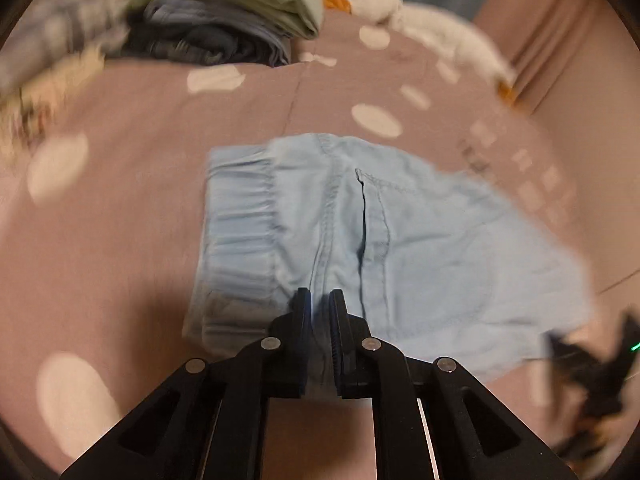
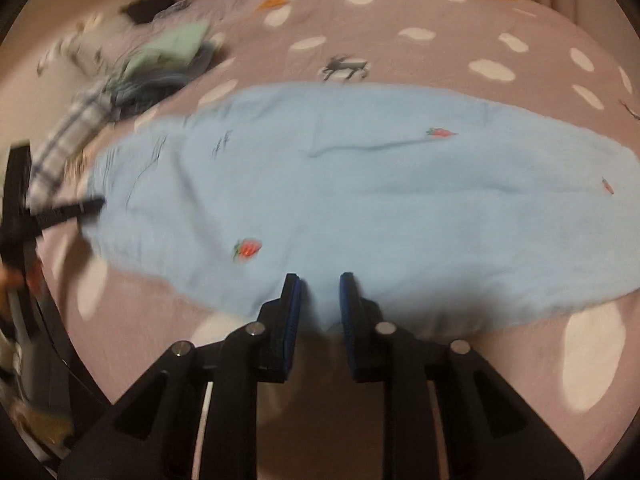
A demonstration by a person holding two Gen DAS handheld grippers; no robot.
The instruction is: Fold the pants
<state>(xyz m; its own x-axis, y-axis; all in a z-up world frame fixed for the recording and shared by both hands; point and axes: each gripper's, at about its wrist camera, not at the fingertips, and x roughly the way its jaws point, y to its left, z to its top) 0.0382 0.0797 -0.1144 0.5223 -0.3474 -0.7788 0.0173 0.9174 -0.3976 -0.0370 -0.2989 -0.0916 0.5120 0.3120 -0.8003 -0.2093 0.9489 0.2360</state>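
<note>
Left hand-held gripper (image 1: pixel 320 300): jaws narrowed to a thin gap, pinching the near edge of the light blue pants (image 1: pixel 380 232) just beside the elastic waistband (image 1: pixel 236 224). Side pocket slit (image 1: pixel 363 216) straight ahead of the fingertips. Right hand-held gripper (image 2: pixel 320 284): jaws a little wider apart, light blue cloth bunched between them at the near hem of the pants (image 2: pixel 360 184). Pants spread flat across the bed, long axis running left to right, small strawberry prints (image 2: pixel 248 249) scattered over the fabric. Beneath, a mauve bedsheet (image 2: pixel 400 56) dotted with white clouds and a dark reindeer figure (image 2: pixel 345 67) just beyond the far edge of the pants. Further off to the left, a pile of folded clothes (image 1: pixel 224 16), green on top of blue, well apart from the pants. At the far side, a white plush goose (image 1: pixel 432 28) with orange beak lying along the bed edge. Left hand-held gripper's blurred black frame (image 2: pixel 24 208) at the left rim of the right wrist view, touching the waistband end.
</note>
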